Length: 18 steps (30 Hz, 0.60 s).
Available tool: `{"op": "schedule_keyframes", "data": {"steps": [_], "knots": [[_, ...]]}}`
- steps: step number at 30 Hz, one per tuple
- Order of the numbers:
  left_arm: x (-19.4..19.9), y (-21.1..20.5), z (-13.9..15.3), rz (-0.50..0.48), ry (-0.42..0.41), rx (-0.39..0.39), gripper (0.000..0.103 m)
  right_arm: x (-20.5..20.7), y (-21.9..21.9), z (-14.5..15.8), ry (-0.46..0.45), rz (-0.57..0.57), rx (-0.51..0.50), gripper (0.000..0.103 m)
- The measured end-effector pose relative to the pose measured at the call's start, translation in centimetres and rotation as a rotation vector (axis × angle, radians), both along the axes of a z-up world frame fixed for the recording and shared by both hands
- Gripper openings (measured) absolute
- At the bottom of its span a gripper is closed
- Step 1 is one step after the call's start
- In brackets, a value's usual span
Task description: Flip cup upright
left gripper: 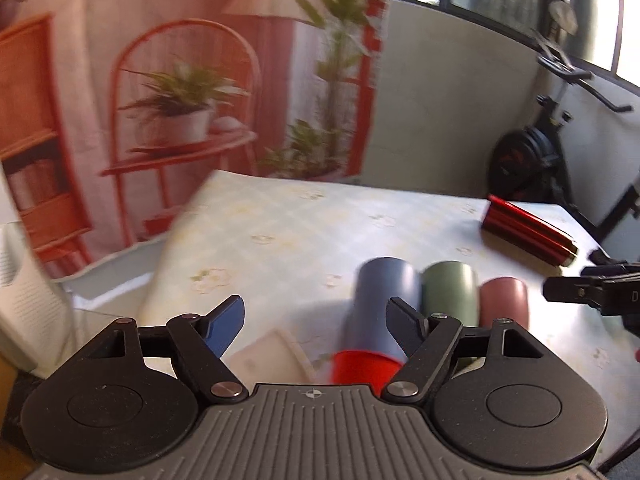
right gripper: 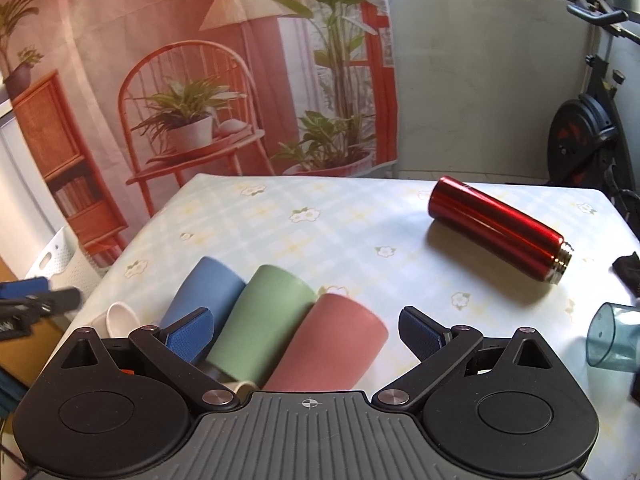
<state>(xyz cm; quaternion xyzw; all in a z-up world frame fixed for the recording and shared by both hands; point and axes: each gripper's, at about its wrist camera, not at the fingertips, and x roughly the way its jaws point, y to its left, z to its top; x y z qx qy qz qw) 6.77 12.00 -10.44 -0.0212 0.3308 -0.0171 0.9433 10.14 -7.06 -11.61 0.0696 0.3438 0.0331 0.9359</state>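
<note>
**Cups lie on their sides as both grippers hover open**

At the far left of the right wrist view, the left gripper point(right gripper: 38, 300) shows only as a blurred blue and black tip past the counter's edge. In its own camera its fingers point(left gripper: 228, 320) are spread wide and hold nothing. Just beside that edge a white cup point(right gripper: 120, 318) lies on its side with its mouth facing the camera.

Next comes a row of three cups, all tipped over and lying side by side on the counter point(right gripper: 344, 236), which wears a pale checked cloth with small flowers. The blue cup point(right gripper: 206, 294) is leftmost, the green cup point(right gripper: 266, 314) touches it in the middle, and the pink cup point(right gripper: 334, 340) presses against the green one on the right. Their closed bases point away from the camera. In the left wrist view a red cup point(left gripper: 362, 366) also shows, low between the fingers and just in front of the blue cup, though blur hides how it lies.

The right gripper point(right gripper: 308, 334) hangs above the green and pink cups, its blue-padded fingers point(right gripper: 422, 334) set wide apart and gripping nothing.

Farther right and well apart from the row, a red metal flask point(right gripper: 496, 228) lies on its side, its threaded steel neck aimed at the right edge. At the far right, a clear teal cup point(right gripper: 612, 340) lies tipped over near the counter's edge.
</note>
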Motion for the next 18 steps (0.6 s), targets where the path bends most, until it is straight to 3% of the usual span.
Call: {"op": "schedule_keyframes", "data": {"steps": [6, 13, 18], "knots": [[5.8, -2.4, -3.6, -0.128, 0.100, -0.046, 0.078, 0.0, -2.6, 0.0, -0.012, -0.065, 0.023, 0.098], [9.7, -3.5, -7.2, -0.164, 0.226, -0.076, 0.076, -0.6, -5.1, -0.3, -0.014, -0.111, 0.050, 0.098], [10.5, -4.3, -8.3, -0.175, 0.271, -0.037, 0.076, -0.9, -6.0, -0.6, -0.014, -0.124, 0.069, 0.098]]}}
